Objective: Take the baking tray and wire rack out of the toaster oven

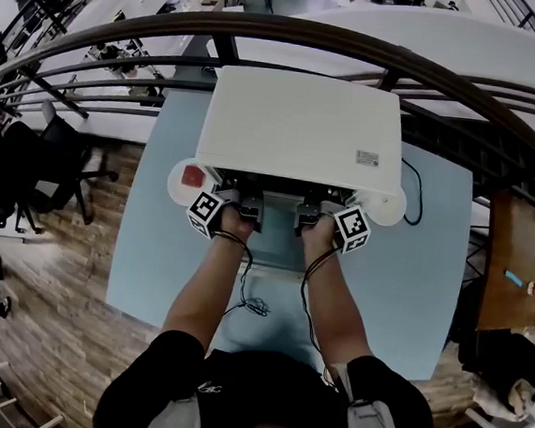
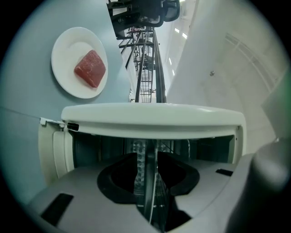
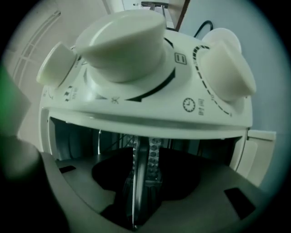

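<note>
Sheet metal, seen edge-on, fills each claw. The left gripper (image 2: 148, 157) and the right gripper (image 3: 144, 157) both pinch the near rim of the baking tray (image 2: 151, 191), closed tight on it, and strands of the wire rack (image 2: 163, 182) run just beside that rim. We judge that the paired hold, one claw toward each side, is meant to keep the tray level as it slides out. Tray and rack lie inside the mouth of the white toaster oven (image 1: 299, 127), not yet out. Around the large knob (image 3: 125, 43) we read only symbols, among them a clock (image 3: 189, 104); no brand shows. To the left on the pale blue table (image 1: 149, 272), just beside the oven, a plate (image 2: 68, 50) bears red meat (image 2: 90, 68). Farthest, the label (image 1: 368, 158) on the oven's top is too small to read.
</note>
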Tool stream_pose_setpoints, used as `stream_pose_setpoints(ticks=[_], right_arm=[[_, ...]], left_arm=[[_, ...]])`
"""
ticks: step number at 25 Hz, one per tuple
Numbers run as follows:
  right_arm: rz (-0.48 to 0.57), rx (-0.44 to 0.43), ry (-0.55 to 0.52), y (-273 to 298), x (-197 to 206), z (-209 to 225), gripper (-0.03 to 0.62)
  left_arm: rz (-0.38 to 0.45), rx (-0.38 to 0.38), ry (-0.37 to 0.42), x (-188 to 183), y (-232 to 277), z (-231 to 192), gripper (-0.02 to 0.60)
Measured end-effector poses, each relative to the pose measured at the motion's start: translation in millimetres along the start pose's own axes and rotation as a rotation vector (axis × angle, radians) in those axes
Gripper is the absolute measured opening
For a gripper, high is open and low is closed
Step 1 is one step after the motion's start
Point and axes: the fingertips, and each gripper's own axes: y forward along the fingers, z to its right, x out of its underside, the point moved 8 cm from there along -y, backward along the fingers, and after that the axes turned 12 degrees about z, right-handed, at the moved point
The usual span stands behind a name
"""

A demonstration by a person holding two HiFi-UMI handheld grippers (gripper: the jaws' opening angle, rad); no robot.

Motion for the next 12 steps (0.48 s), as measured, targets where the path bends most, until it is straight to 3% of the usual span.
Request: stream_pose_setpoints(ticks=[7,10,12], right_arm=[[0.008,0.027,0.04,9.0,5.7,2.5,0.154],[-0.003,0.017,0.039,10.7,8.6,-0.5,0.054],[-0.004,0.016,0.059,10.8,9.7,0.0,0.049]], left_arm=[[0.019,0.01,-0.031,-2.3,7.4,0.3,0.099],[0.023,0.016,-0.045,-1.9,7.1,1.6,0.081],[0.027,0.012,-0.044,-2.5,6.4,2.2,0.08]])
